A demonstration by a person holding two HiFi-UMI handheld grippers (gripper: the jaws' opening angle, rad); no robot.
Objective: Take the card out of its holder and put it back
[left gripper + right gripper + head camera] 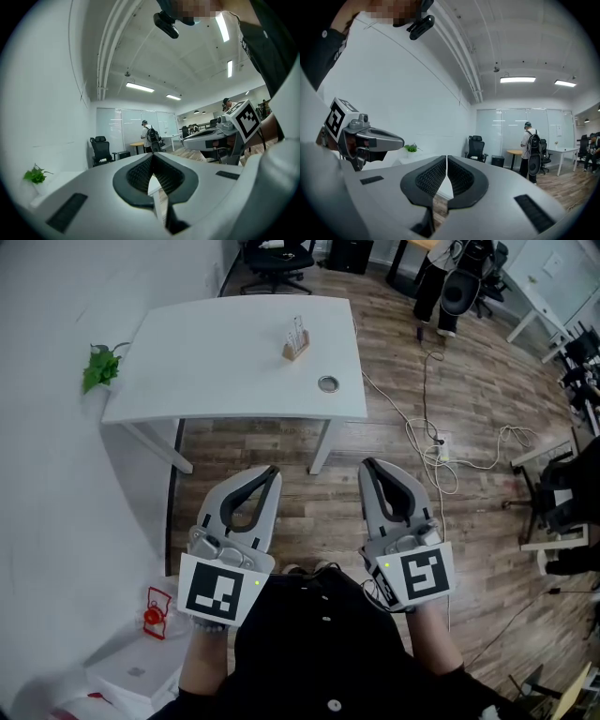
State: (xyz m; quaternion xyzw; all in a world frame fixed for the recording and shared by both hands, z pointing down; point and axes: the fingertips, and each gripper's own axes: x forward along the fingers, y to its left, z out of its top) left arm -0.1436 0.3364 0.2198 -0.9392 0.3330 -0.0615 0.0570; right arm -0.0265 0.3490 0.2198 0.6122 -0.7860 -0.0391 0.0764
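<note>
A white card [298, 331] stands upright in a small wooden holder [294, 350] on the white table [216, 381], toward its right side. Both grippers hang well short of the table, over the wooden floor in front of me. My left gripper [272, 471] is shut, tips together, with nothing between them. My right gripper [367, 465] is also shut and empty. In the left gripper view the left gripper [152, 156] has its jaws meeting at the tips; the right gripper [187, 138] shows beside it. In the right gripper view the right gripper [446, 159] is closed too.
A small round metal object [327, 383] lies near the table's right front edge. A potted green plant [100, 367] sits at the table's left end by the wall. Cables [441, 451] trail over the floor to the right. A person with a backpack [529, 147] stands far back.
</note>
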